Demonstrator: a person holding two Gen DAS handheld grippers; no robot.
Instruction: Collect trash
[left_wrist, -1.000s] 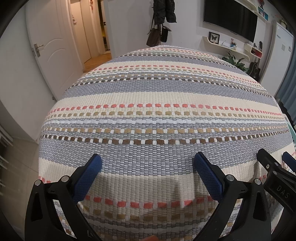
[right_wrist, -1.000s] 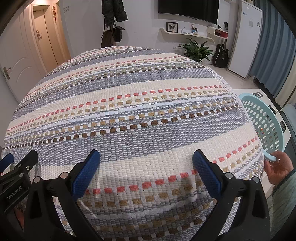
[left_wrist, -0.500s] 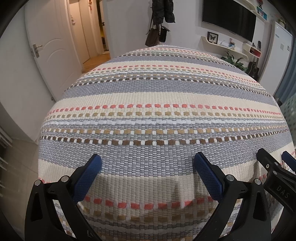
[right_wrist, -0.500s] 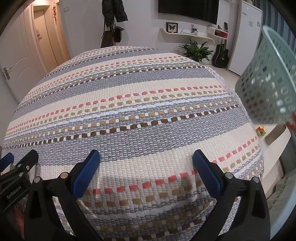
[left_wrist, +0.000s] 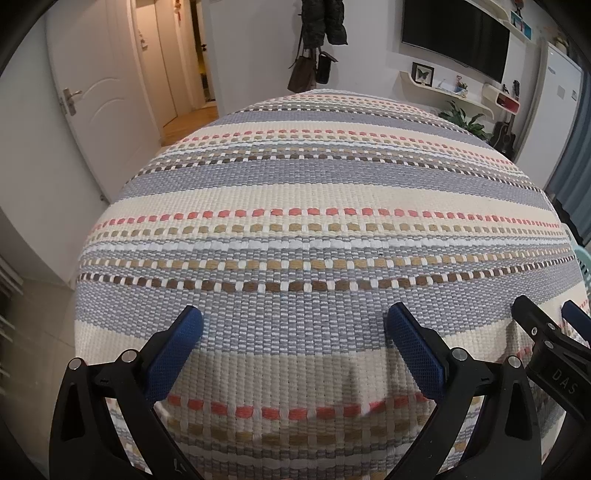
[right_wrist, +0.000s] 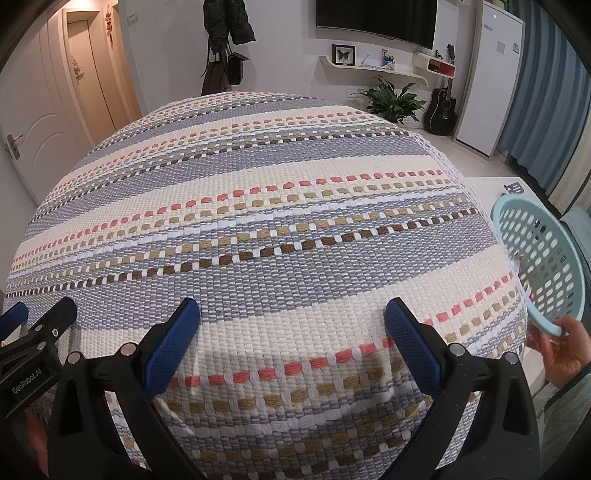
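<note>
No trash shows on the striped woven cloth (right_wrist: 258, 221), both the left gripper (left_wrist: 293, 347) and right gripper (right_wrist: 291, 343) hang spread and empty, and a hand (right_wrist: 561, 347) tilts the perforated basket (right_wrist: 546, 258) at three o'clock, so collecting looks not yet begun.

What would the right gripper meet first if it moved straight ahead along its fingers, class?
Most likely the striped woven cloth: the open right gripper points forward over it, nothing between the fingers. The light blue basket sits off to the right, outside that line. Depth is unclear.
</note>
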